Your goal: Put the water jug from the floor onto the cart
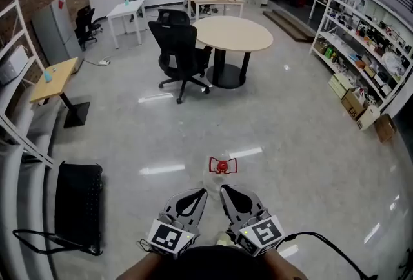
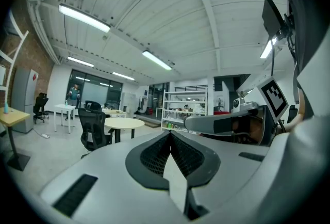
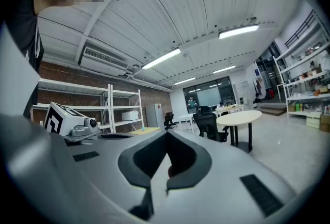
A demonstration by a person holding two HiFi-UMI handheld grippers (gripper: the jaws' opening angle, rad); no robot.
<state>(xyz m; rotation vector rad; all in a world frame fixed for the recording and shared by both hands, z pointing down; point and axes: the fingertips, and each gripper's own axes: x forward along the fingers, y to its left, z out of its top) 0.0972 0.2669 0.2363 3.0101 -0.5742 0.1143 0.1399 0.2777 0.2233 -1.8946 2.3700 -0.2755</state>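
Starting the approach: my left hand-held gripper and right hand-held gripper are both closed and empty; the red water jug, I judge, sits on the floor just beyond them; next I must step in, lower and open.

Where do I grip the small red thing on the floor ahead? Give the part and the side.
Probably the round cap at the middle of the small red object, from straight above: it is the only bulky part, the red frame flanking it looks thin, and open floor surrounds it.
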